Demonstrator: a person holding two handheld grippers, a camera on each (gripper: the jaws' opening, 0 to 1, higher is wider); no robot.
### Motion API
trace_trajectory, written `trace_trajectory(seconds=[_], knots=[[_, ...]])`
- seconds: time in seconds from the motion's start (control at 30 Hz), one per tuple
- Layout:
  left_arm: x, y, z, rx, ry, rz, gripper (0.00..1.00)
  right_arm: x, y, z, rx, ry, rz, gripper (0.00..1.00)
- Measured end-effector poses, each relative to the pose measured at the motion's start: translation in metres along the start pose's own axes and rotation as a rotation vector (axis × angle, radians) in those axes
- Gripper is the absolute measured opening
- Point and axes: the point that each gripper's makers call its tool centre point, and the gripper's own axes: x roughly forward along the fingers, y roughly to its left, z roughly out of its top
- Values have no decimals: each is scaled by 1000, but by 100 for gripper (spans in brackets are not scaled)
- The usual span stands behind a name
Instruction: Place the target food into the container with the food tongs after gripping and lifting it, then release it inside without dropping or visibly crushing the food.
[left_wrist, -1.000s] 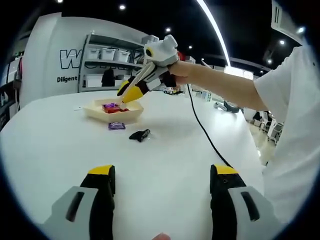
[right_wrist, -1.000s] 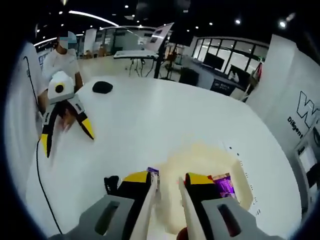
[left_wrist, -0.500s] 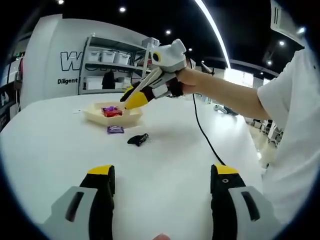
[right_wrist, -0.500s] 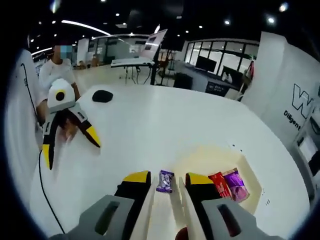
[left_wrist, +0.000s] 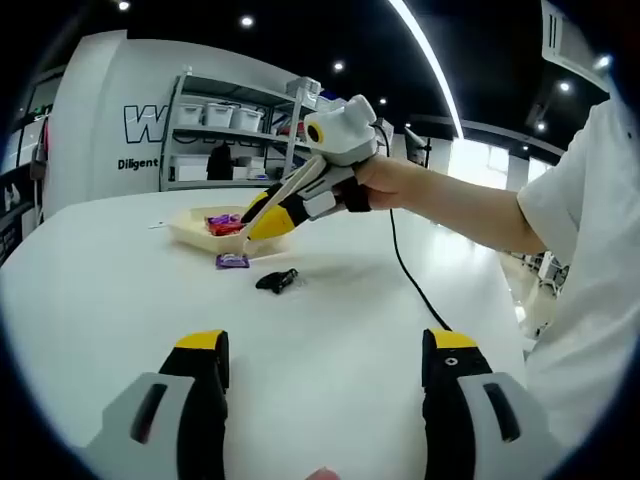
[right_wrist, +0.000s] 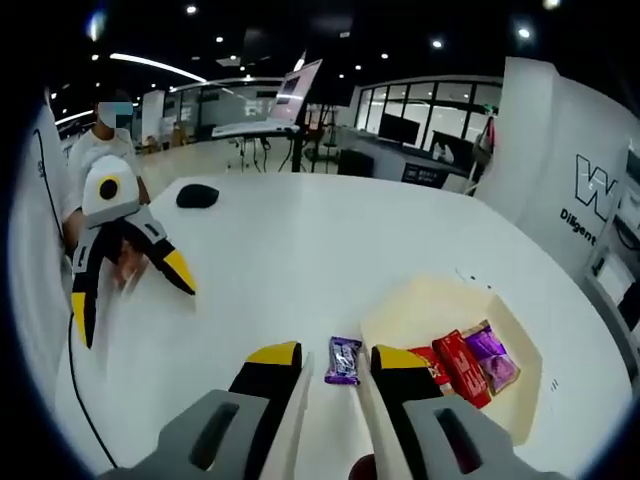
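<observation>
Purple snack packet (right_wrist: 343, 360): lying flat on the white counter (right_wrist: 300, 260), just beside the near edge of the cream container (right_wrist: 425, 305) and outside it; in the left gripper view it is sitting in front of that container (left_wrist: 190, 226).
Container contents: red and purple packets (right_wrist: 470, 358) are already resting inside.
Black item (left_wrist: 277, 280): sitting on the counter near the purple packet, apart from it; what it is I cannot tell.
Right tongs (right_wrist: 337, 362): hovering above the purple packet with the jaws parted a little and nothing between them; the packet is showing through the gap.
Left tongs (left_wrist: 325, 350): standing wide apart and empty, low over bare counter, well away from the food.
Step in hand: likely lining up on the loose purple packet for a pick.
Doing it well: lowering straight down so one tip is passing each long side of the packet, keeping the tips level with the counter, closing only until the wrapper is taking light pressure, then lifting clear of the container wall before moving across.
Risk: a flat slippery wrapper may be sliding out of a shallow pinch.
Right hand pose (left_wrist: 385, 182): reaching out over the counter with the forearm extended, tongs angled downward toward the container.
</observation>
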Motion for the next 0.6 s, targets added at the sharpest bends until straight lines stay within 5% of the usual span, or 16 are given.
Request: trace_trajectory(seconds=[0.6], knots=[[1, 4, 1, -4, 3, -7, 77, 20, -4, -7, 46, 12, -38, 21]])
